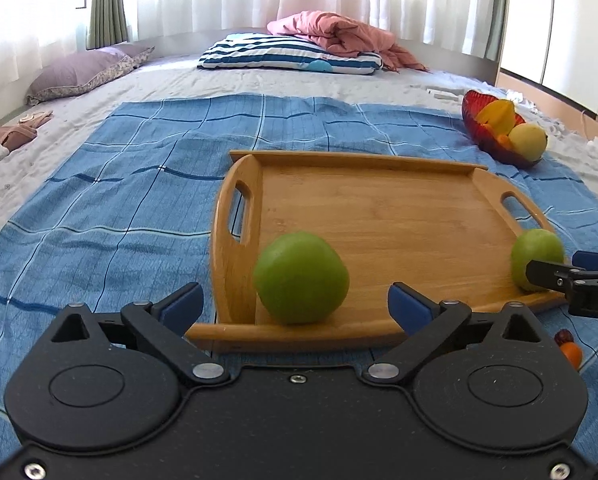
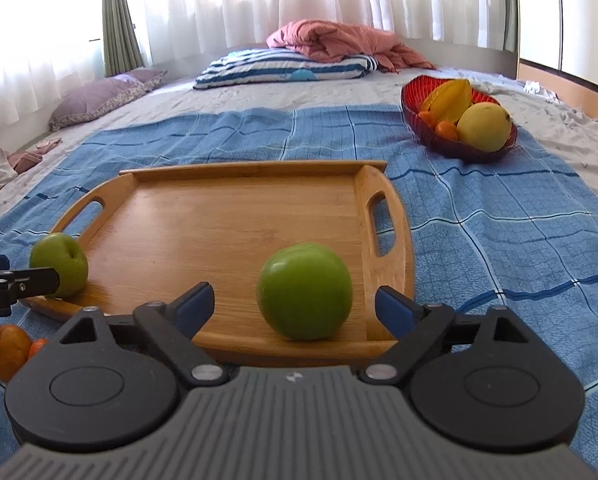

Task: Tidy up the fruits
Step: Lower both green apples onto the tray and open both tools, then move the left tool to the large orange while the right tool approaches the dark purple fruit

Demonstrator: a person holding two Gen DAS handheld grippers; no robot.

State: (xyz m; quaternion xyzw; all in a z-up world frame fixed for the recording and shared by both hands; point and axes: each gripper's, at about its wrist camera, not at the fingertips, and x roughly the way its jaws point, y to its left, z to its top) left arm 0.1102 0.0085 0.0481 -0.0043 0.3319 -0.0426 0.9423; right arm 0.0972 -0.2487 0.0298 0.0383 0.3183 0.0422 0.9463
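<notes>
Left wrist view: left gripper (image 1: pixel 295 300) spread wide, grasping nothing. Wooden tray (image 1: pixel 383 216) lies on the blue checked cloth (image 1: pixel 119 200) on the bed. One green apple (image 1: pixel 301 278) sits in the tray's near left corner, between the fingers, untouched. Red fruit bowl (image 1: pixel 495 148) beyond the tray's far right corner.

Right wrist view: right gripper (image 2: pixel 295 300) likewise released. Second green apple (image 2: pixel 305 291) rests in the tray's (image 2: pixel 219 216) near right corner.
</notes>
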